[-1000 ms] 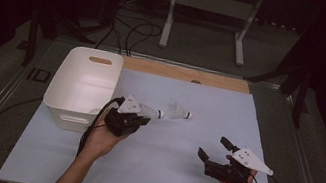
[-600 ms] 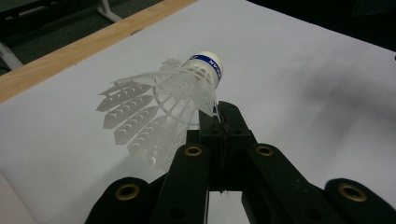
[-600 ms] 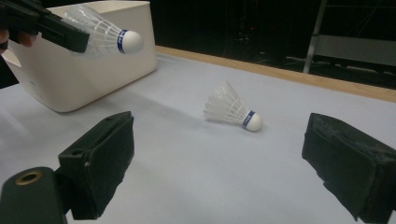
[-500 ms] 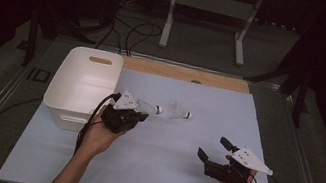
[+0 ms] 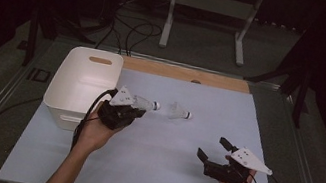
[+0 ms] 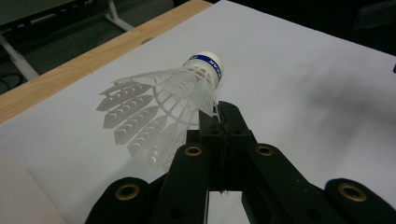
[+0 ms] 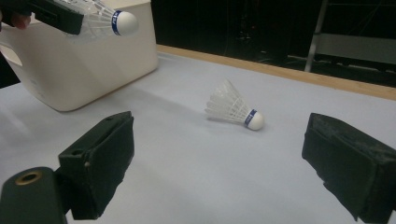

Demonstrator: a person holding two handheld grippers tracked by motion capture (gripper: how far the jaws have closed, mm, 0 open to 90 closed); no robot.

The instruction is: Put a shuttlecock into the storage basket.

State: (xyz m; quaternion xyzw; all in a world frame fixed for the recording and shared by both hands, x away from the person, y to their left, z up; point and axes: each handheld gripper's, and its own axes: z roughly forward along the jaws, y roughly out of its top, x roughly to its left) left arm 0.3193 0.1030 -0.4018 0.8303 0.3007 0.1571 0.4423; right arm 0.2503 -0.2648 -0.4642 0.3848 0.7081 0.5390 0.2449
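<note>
My left gripper (image 5: 139, 110) hangs just right of the white bin (image 5: 82, 85), above the mat. It is shut on the skirt of a white plastic shuttlecock (image 5: 146, 103) with a blue-banded cork. In the left gripper view the jaws (image 6: 219, 114) pinch the skirt's edge, and the shuttlecock (image 6: 163, 100) points its cork away. A second shuttlecock (image 5: 179, 112) lies on its side on the mat; in the right gripper view this shuttlecock (image 7: 233, 109) lies ahead, between the jaws. My right gripper (image 5: 212, 148) rests open at the near right, its jaws (image 7: 219, 154) wide apart and holding nothing.
A pale blue mat (image 5: 186, 177) covers the table, with a wooden strip (image 5: 184, 73) along its far edge. The white bin (image 7: 93, 60) stands at the left and its visible inside looks bare. Cables trail off the left side, and a metal stand (image 5: 207, 13) is on the floor beyond.
My left gripper, with the shuttlecock in it, has drifted a little up and left toward the bin. The right gripper and the lying shuttlecock have not moved.
</note>
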